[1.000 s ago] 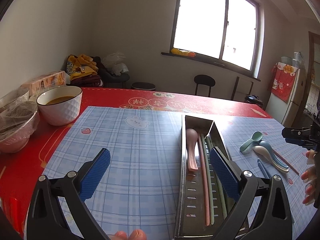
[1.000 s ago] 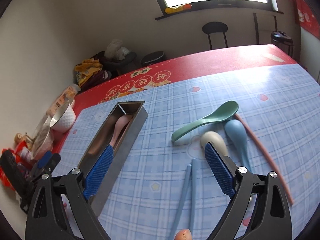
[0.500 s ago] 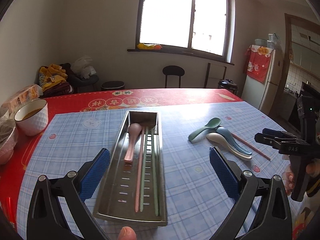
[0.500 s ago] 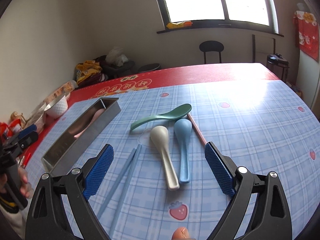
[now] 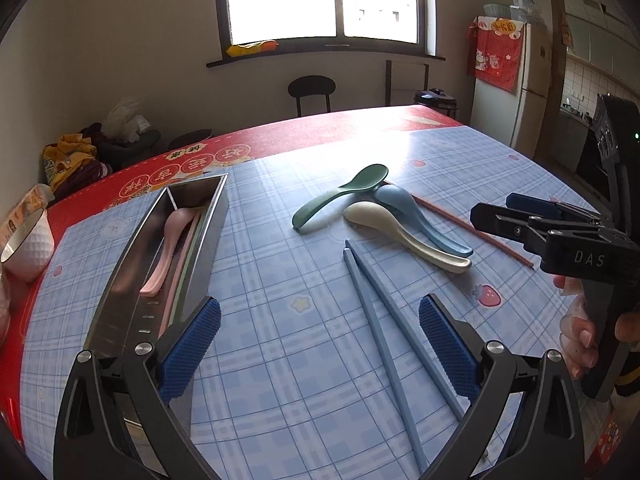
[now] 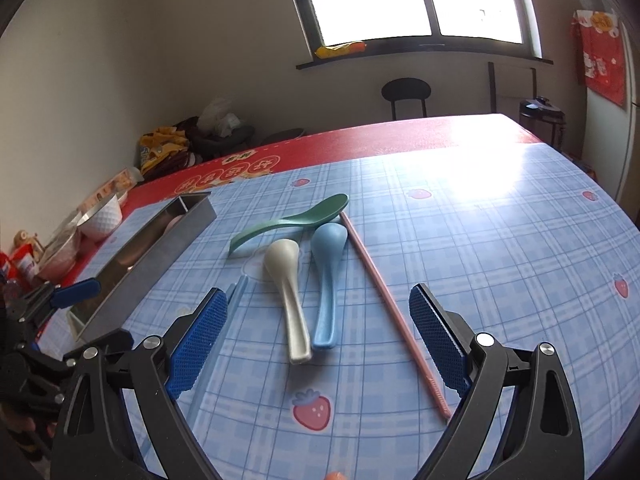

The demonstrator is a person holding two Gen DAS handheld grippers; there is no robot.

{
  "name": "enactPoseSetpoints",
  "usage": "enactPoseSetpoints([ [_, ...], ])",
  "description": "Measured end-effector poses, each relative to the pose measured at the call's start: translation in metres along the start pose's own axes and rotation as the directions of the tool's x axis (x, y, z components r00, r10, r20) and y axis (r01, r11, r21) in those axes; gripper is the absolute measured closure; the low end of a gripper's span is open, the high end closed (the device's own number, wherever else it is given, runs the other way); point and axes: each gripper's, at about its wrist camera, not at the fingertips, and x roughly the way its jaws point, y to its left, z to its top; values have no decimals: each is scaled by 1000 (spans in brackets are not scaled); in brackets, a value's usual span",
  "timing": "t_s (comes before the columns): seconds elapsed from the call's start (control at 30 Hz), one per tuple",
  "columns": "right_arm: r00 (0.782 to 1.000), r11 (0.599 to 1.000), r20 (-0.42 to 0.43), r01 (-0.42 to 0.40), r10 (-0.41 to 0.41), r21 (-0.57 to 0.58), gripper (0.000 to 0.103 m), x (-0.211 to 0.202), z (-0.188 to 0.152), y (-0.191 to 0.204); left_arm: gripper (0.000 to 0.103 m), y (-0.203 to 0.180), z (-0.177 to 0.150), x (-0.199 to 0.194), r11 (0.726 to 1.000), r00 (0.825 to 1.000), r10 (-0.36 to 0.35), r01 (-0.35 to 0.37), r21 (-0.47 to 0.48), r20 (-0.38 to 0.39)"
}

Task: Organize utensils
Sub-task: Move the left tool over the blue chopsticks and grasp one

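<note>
A steel utensil tray (image 5: 132, 280) (image 6: 160, 248) lies on the left of the checked mat, holding a pink spoon (image 5: 168, 252) and long sticks. To its right lie a green spoon (image 5: 340, 200) (image 6: 292, 220), a cream spoon (image 5: 404, 236) (image 6: 288, 284), a blue spoon (image 5: 424, 220) (image 6: 326, 276), a pink chopstick (image 5: 472, 228) (image 6: 392, 312) and two blue chopsticks (image 5: 384, 320) (image 6: 236, 296). My left gripper (image 5: 320, 344) is open above the blue chopsticks. My right gripper (image 6: 318, 336) is open over the cream and blue spoon handles, empty.
A white bowl (image 5: 28, 244) (image 6: 102, 216) and bagged items (image 6: 60, 252) stand at the table's left edge. The right gripper's body, held by a hand (image 5: 580, 340), crowds the right side. A chair (image 6: 406, 96) stands beyond the far edge.
My left gripper has swung right from over the tray to above the blue chopsticks. My right gripper has come closer over the spoons. Both stay open.
</note>
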Motion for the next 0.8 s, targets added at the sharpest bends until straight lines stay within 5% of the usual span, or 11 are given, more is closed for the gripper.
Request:
enactPoseSetpoints([
  [0.13, 1000, 999, 7, -28, 28, 22, 14, 0, -2, -4, 8, -12, -2, 13, 999, 999, 0, 2, 32, -50],
  [0.33, 996, 992, 38, -85, 82, 92, 14, -3, -4, -17, 38, -16, -4, 31, 1000, 994, -7, 10, 24, -107],
  [0.8, 993, 988, 56, -114, 108, 106, 14, -6, -6, -19, 80, -17, -13, 47, 994, 976, -112, 112, -9, -185],
])
